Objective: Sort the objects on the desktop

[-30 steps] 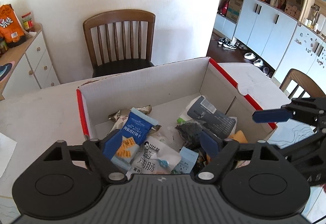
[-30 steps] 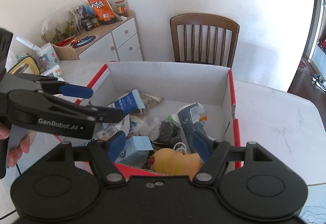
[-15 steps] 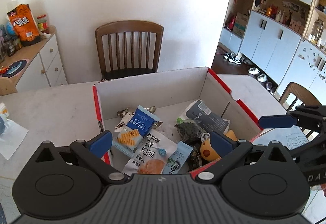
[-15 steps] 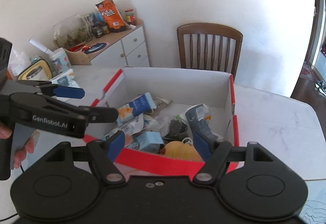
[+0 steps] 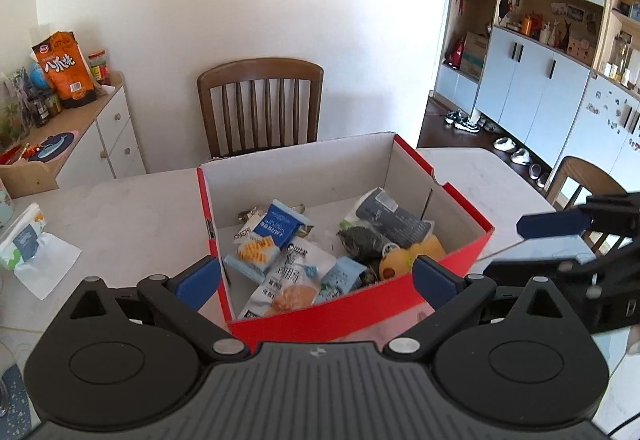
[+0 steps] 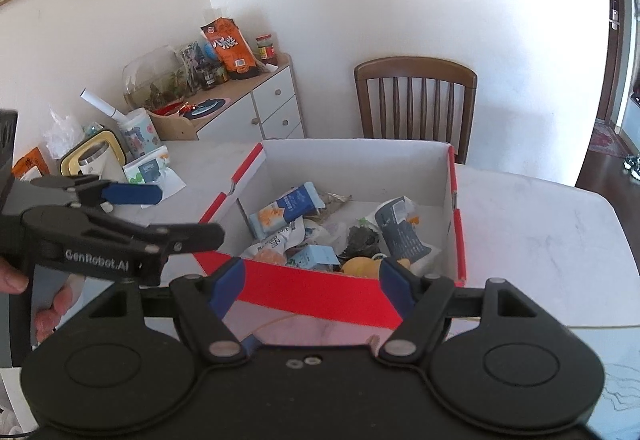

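Red cardboard box (image 5: 360, 314) on the pale marbled tabletop (image 5: 132, 208), holding crinkled snack packets (image 5: 276, 228) and a rounded yellow toy (image 5: 394, 264). Left tool (image 5: 316, 276) and right tool (image 6: 312, 278): jaws apart, empty, both short of the box. Right view alone shows a hand (image 6: 48, 314); left view alone shows cupboards (image 5: 532, 80).

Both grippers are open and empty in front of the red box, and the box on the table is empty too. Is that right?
Not the last part. The box is not empty: the left wrist view shows snack packets and a yellow toy lying in it. The rest holds: the left gripper and the right gripper are open with nothing between their fingers.
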`<state>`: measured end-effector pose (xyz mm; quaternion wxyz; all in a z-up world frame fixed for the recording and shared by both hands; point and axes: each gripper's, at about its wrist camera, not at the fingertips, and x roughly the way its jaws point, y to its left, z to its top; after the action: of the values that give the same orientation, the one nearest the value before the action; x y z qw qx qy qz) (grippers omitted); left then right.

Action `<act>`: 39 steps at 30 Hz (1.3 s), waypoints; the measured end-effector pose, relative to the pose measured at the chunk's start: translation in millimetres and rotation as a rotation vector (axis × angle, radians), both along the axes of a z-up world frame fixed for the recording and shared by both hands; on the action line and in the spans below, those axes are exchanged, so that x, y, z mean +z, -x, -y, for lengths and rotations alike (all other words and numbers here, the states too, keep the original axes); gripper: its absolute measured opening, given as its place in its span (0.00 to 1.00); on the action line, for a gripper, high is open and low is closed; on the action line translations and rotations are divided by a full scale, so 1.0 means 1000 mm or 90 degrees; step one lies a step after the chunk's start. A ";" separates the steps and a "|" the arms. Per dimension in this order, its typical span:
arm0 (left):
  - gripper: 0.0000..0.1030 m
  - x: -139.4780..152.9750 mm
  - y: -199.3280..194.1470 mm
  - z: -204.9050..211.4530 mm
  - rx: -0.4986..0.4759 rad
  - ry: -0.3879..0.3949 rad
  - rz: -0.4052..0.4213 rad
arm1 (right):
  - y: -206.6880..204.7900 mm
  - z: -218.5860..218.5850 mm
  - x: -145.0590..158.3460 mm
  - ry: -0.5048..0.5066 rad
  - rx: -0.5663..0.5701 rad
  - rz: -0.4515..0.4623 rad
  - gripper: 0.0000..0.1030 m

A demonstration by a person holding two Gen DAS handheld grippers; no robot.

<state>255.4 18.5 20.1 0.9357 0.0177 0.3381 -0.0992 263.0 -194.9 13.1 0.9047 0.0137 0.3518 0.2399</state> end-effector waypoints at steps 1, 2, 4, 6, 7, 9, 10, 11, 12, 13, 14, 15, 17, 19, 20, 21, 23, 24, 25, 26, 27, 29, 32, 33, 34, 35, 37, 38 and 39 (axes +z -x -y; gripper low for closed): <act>1.00 0.001 0.004 0.000 0.000 -0.003 0.002 | 0.002 0.001 0.001 -0.001 -0.002 0.000 0.72; 1.00 0.001 0.008 0.001 -0.001 -0.004 0.005 | 0.004 0.003 0.001 -0.002 -0.004 0.001 0.72; 1.00 0.002 0.014 0.001 -0.009 -0.002 0.004 | 0.007 0.005 0.003 -0.004 -0.009 0.004 0.72; 1.00 0.002 0.021 0.002 -0.010 -0.005 0.002 | 0.011 0.007 0.004 -0.004 -0.013 0.007 0.72; 1.00 0.002 0.024 0.003 -0.010 -0.010 0.003 | 0.012 0.008 0.004 -0.003 -0.015 0.008 0.72; 1.00 0.002 0.028 0.005 -0.012 -0.017 -0.002 | 0.015 0.009 0.004 -0.003 -0.015 0.009 0.72; 1.00 0.001 0.029 0.006 -0.014 -0.020 -0.006 | 0.015 0.009 0.004 -0.004 -0.015 0.008 0.72; 1.00 0.000 0.031 0.007 -0.015 -0.022 -0.009 | 0.016 0.009 0.005 -0.004 -0.015 0.008 0.72; 1.00 0.000 0.033 0.007 -0.013 -0.023 -0.009 | 0.017 0.009 0.005 -0.004 -0.015 0.008 0.72; 1.00 -0.001 0.034 0.007 -0.012 -0.024 -0.010 | 0.016 0.009 0.005 -0.003 -0.015 0.009 0.72; 1.00 -0.001 0.036 0.007 -0.011 -0.025 -0.012 | 0.016 0.010 0.005 -0.004 -0.016 0.009 0.72; 1.00 -0.002 0.038 0.008 -0.008 -0.025 -0.014 | 0.017 0.011 0.005 -0.006 -0.017 0.008 0.72; 1.00 -0.002 0.041 0.008 -0.006 -0.025 -0.015 | 0.019 0.012 0.004 -0.006 -0.018 0.007 0.72; 1.00 -0.003 0.044 0.008 -0.004 -0.024 -0.017 | 0.022 0.013 0.003 -0.005 -0.019 0.007 0.72; 1.00 -0.004 0.045 0.009 -0.004 -0.027 -0.018 | 0.023 0.015 0.003 -0.006 -0.019 0.006 0.72; 1.00 -0.005 0.045 0.009 -0.001 -0.029 -0.018 | 0.024 0.015 0.003 -0.006 -0.020 0.007 0.72; 1.00 -0.005 0.047 0.009 -0.001 -0.030 -0.019 | 0.027 0.017 0.002 -0.004 -0.023 0.008 0.72; 1.00 -0.006 0.048 0.010 -0.001 -0.029 -0.020 | 0.028 0.017 0.002 -0.004 -0.024 0.008 0.72; 1.00 -0.006 0.048 0.010 -0.001 -0.030 -0.021 | 0.029 0.018 0.001 -0.004 -0.025 0.008 0.72; 1.00 -0.006 0.049 0.011 -0.003 -0.031 -0.021 | 0.030 0.018 0.001 -0.004 -0.026 0.006 0.72; 1.00 -0.007 0.049 0.011 -0.004 -0.031 -0.020 | 0.031 0.019 0.000 -0.005 -0.027 0.005 0.72; 1.00 -0.008 0.049 0.012 -0.005 -0.031 -0.022 | 0.032 0.020 -0.001 -0.005 -0.029 0.002 0.72; 1.00 -0.009 0.049 0.013 -0.005 -0.029 -0.027 | 0.034 0.020 -0.004 -0.001 -0.031 -0.001 0.72; 1.00 -0.010 0.050 0.013 -0.006 -0.030 -0.027 | 0.034 0.020 -0.004 0.000 -0.032 -0.001 0.72; 1.00 -0.010 0.050 0.013 -0.006 -0.028 -0.028 | 0.034 0.020 -0.005 0.001 -0.033 -0.002 0.72; 1.00 -0.011 0.050 0.013 -0.005 -0.028 -0.029 | 0.035 0.020 -0.005 0.001 -0.034 -0.004 0.72; 1.00 -0.012 0.050 0.013 -0.006 -0.026 -0.031 | 0.036 0.021 -0.007 0.000 -0.035 -0.006 0.72; 1.00 -0.012 0.050 0.013 -0.006 -0.025 -0.032 | 0.036 0.021 -0.007 0.000 -0.035 -0.008 0.72; 1.00 -0.012 0.050 0.014 -0.005 -0.025 -0.033 | 0.037 0.021 -0.008 0.000 -0.036 -0.009 0.72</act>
<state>205.7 5.0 8.1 0.9257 0.0349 0.3640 -0.0968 226.4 -216.2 5.0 0.9085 0.0252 0.3579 0.2144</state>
